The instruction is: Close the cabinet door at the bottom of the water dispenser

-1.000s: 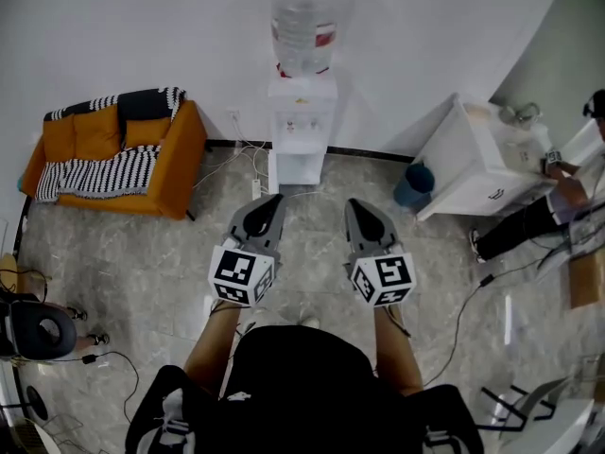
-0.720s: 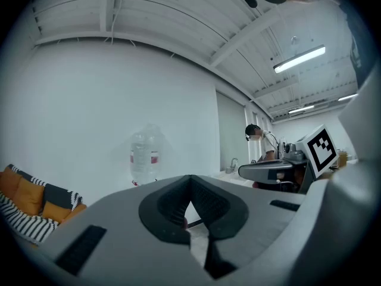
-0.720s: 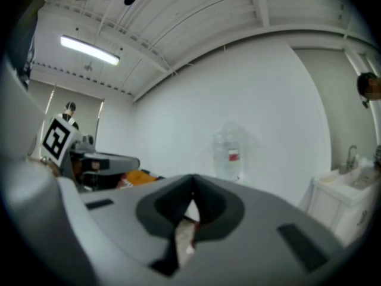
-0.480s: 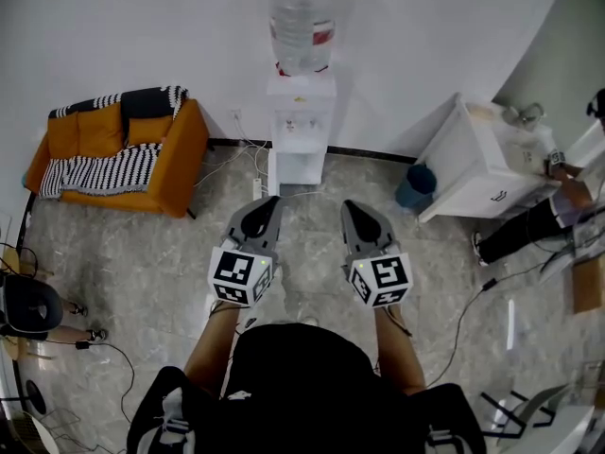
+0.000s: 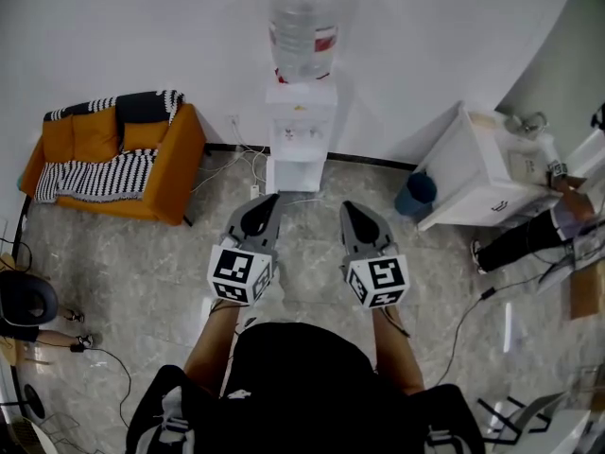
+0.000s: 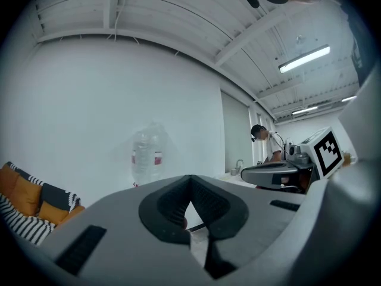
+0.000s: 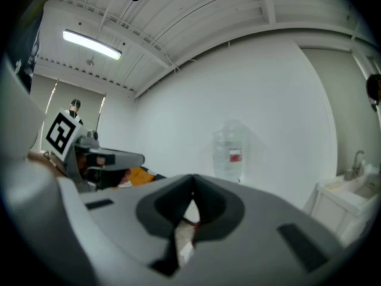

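The white water dispenser [image 5: 301,129] stands against the far wall with a clear bottle [image 5: 302,25] on top. Its bottom cabinet [image 5: 295,172] shows as an open recess; I cannot make out the door itself. My left gripper [image 5: 272,200] and right gripper [image 5: 354,207] are held side by side and level, both shut and empty, pointing at the dispenser from some way off. In the left gripper view the bottle [image 6: 146,157] stands beyond the shut left gripper [image 6: 190,186]. In the right gripper view the bottle [image 7: 229,154] stands beyond the shut right gripper [image 7: 191,190].
An orange sofa [image 5: 113,154] with a striped blanket stands left of the dispenser. To its right are a blue bin [image 5: 416,189] and a white sink unit [image 5: 477,168], with a person [image 5: 539,225] beside it. Cables [image 5: 236,164] lie near the dispenser's foot.
The dispenser has come a little closer and lower in the head view. Both grippers have moved forward together and stay shut.
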The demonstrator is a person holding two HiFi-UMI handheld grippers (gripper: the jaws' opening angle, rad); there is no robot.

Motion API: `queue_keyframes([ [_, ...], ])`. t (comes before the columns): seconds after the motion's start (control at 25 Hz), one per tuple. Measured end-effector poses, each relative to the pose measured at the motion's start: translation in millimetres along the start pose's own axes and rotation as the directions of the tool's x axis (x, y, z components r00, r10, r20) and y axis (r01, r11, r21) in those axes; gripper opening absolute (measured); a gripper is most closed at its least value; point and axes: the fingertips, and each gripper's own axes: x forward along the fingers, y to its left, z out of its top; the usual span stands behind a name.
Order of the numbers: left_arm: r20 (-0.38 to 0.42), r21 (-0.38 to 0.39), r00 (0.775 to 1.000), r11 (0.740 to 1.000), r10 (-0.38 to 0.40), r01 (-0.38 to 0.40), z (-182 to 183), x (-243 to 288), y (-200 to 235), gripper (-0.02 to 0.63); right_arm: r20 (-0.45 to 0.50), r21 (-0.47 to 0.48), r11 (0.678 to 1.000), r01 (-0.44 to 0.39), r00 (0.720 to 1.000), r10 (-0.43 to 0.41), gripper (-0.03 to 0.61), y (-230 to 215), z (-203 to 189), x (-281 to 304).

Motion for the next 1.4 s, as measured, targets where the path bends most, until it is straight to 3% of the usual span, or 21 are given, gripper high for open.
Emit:
queue_keyframes([
  [0.36,-0.015,-0.004,0.999,1.0,-0.029,0.029,5,67,51,0.006,-0.019,0.011,1.0,0.026,0.999,-0.026,0.034,-35,5,77],
  [0.96,-0.025,-0.056,0.996,0.995,-0.089,0.088,12,148,155,0.006,-0.056,-0.011,0.996,0.09,0.994,-0.09,0.034,-54,22,197],
  [1.4,-0.062,-0.084,0.988,0.987,-0.141,0.136,-9,192,210,0.006,-0.098,-0.007,0.989,0.149,0.984,-0.149,0.034,-63,5,260],
])
